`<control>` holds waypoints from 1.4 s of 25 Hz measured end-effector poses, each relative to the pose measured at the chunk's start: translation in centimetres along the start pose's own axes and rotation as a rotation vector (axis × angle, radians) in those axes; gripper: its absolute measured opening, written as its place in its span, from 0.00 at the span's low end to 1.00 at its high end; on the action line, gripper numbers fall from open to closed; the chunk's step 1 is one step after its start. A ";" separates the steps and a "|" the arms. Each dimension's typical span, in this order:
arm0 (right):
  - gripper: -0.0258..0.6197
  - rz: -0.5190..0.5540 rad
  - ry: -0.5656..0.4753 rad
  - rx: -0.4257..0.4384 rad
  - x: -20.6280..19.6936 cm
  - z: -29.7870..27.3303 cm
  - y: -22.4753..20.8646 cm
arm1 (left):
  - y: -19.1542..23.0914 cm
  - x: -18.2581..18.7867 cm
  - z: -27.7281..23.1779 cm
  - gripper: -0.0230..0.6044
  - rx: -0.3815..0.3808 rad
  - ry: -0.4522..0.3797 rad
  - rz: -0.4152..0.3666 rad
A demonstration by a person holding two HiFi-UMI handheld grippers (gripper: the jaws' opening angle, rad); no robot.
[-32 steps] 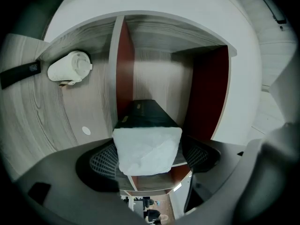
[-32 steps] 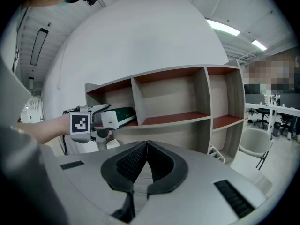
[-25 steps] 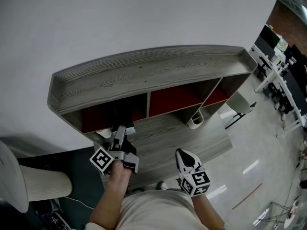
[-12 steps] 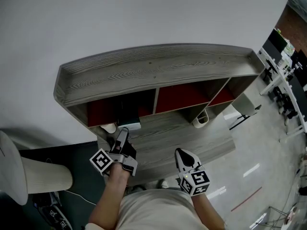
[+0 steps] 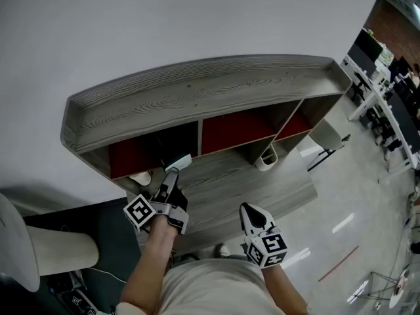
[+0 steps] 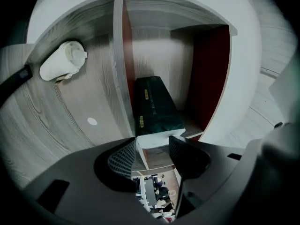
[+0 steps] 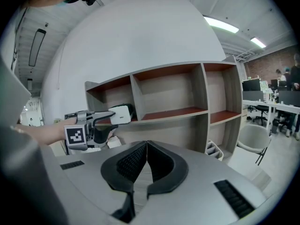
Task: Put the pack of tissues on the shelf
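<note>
A white pack of tissues (image 5: 178, 162) sits between the fingers of my left gripper (image 5: 172, 173) at the mouth of the left compartment of the grey wooden shelf (image 5: 197, 97). The jaws are closing, and both pads touch the pack (image 6: 153, 141). From the right gripper view the pack (image 7: 120, 114) is held just in front of the shelf board, with the left gripper (image 7: 106, 118) behind it. A dark green pack (image 6: 156, 108) lies deeper in that compartment. My right gripper (image 5: 248, 209) hangs shut and empty below the shelf, its jaws (image 7: 146, 145) together.
A white cup (image 6: 63, 62) lies on the lower board left of the divider. A white bin (image 5: 266, 158) stands under the middle compartment. A pale chair (image 5: 327, 140) is at the right and another (image 5: 39, 249) at the left. Desks and people are far right.
The left jaws have narrowed onto the white pack at the compartment's mouth, and the pack now tilts up off the board. The right gripper has stayed put.
</note>
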State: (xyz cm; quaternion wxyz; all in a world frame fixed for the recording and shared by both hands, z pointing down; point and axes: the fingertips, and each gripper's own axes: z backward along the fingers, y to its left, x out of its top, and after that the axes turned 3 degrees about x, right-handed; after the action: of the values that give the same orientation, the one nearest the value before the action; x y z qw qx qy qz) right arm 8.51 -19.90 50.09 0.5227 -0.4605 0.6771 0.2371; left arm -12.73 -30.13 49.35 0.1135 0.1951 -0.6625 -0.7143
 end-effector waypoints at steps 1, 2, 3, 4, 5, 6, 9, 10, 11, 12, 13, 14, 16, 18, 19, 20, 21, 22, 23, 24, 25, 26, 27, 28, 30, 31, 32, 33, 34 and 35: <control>0.09 -0.003 -0.001 -0.009 0.0 0.2 -0.3 | 0.0 -0.4 -0.3 0.40 -0.004 0.013 0.000; 0.09 -0.006 -0.002 -0.017 -0.1 0.4 -0.5 | 0.0 -0.8 -0.7 0.40 -0.007 0.024 0.002; 0.09 -0.008 -0.003 -0.024 0.0 0.5 -0.8 | -0.1 -1.3 -1.0 0.40 -0.010 0.035 0.006; 0.09 -0.009 -0.004 -0.031 0.0 0.7 -0.9 | -0.1 -1.6 -1.4 0.40 -0.012 0.045 0.009; 0.09 -0.011 -0.005 -0.036 0.0 0.8 -1.1 | -0.1 -2.0 -1.7 0.40 -0.013 0.056 0.012; 0.09 -0.012 -0.006 -0.041 0.0 0.9 -1.2 | -0.1 -2.3 -2.0 0.40 -0.013 0.066 0.014; 0.09 -0.016 -0.008 -0.050 0.0 1.2 -1.4 | -0.1 -2.9 -2.6 0.40 -0.006 0.083 0.023; 0.09 -0.017 -0.008 -0.052 0.0 1.2 -1.5 | -0.1 -3.0 -2.7 0.40 -0.004 0.086 0.022; 0.09 -0.018 -0.008 -0.053 0.1 1.2 -1.5 | 0.0 -3.0 -2.7 0.40 -0.003 0.088 0.020; 0.09 -0.018 -0.009 -0.053 0.1 1.3 -1.5 | 0.1 -3.0 -2.6 0.40 0.000 0.090 0.020; 0.09 -0.019 -0.009 -0.052 0.1 1.2 -1.5 | 0.4 -3.0 -2.5 0.40 0.007 0.093 0.024; 0.09 -0.020 -0.010 -0.050 0.1 1.2 -1.5 | 0.7 -3.1 -2.4 0.40 0.017 0.097 0.030; 0.09 -0.020 -0.011 -0.043 0.1 1.0 -1.3 | 0.9 -3.2 -2.1 0.40 0.026 0.105 0.039; 0.09 -0.020 -0.012 -0.032 0.3 0.8 -1.1 | 1.1 -3.3 -1.5 0.40 0.033 0.112 0.054; 0.09 -0.019 -0.014 -0.025 0.4 0.6 -0.9 | 1.2 -3.3 -1.1 0.38 0.037 0.117 0.058; 0.09 -0.017 -0.015 -0.018 0.5 0.4 -0.7 | 1.4 -3.4 -0.7 0.36 0.041 0.122 0.054; 0.09 -0.015 -0.016 -0.010 0.6 0.2 -0.5 | 1.5 -3.4 -0.2 0.33 0.046 0.127 0.042; 0.09 -0.013 -0.017 0.000 0.6 -0.1 -0.3 | 1.6 -3.3 0.3 0.30 0.051 0.132 0.025; 0.09 -0.010 -0.018 0.010 0.7 -0.3 0.0 | 1.6 -3.3 0.8 0.24 0.053 0.136 0.006; 0.09 -0.006 -0.019 0.022 0.9 -0.6 0.3 | 1.5 -3.3 1.3 0.15 0.049 0.139 -0.014; 0.09 -0.002 -0.020 0.035 1.0 -0.9 0.7 | 1.2 -3.2 1.9 0.10 0.037 0.144 -0.036; 0.09 0.002 -0.021 0.050 1.2 -1.2 1.1 | 0.7 -3.2 2.4 0.07 0.019 0.150 -0.059; 0.09 0.007 -0.022 0.065 1.3 -1.5 1.5 | 0.1 -3.2 2.9 0.06 -0.001 0.156 -0.086; 0.09 0.012 -0.023 0.080 1.5 -1.9 2.0 | -0.4 -3.3 3.4 0.06 -0.019 0.163 -0.115; 0.09 0.021 -0.027 0.112 1.9 -2.5 2.9 | -1.1 -3.2 4.4 0.06 -0.035 0.176 -0.183; 0.09 0.024 -0.029 0.127 2.1 -2.7 3.4 | -1.2 -3.1 5.1 0.06 -0.031 0.180 -0.228; 0.09 0.028 -0.031 0.142 2.3 -3.0 3.9 | -1.1 -2.8 5.7 0.06 -0.016 0.180 -0.280; 0.08 0.033 -0.032 0.157 2.5 -3.3 4.3 | -0.9 -2.4 6.4 0.06 0.008 0.177 -0.334; 0.08 0.039 -0.032 0.172 2.6 -3.5 4.8 | -0.8 -2.0 7.1 0.06 0.033 0.171 -0.387; 0.08 0.046 -0.032 0.187 2.8 -3.8 5.2 | -0.6 -1.7 7.8 0.06 0.053 0.164 -0.439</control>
State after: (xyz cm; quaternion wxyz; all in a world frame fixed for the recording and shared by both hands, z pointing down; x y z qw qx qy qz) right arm 2.00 -21.55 47.96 0.5687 -0.3901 0.6982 0.1921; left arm -14.53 -22.32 49.28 0.0040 0.3948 -0.6113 -0.6859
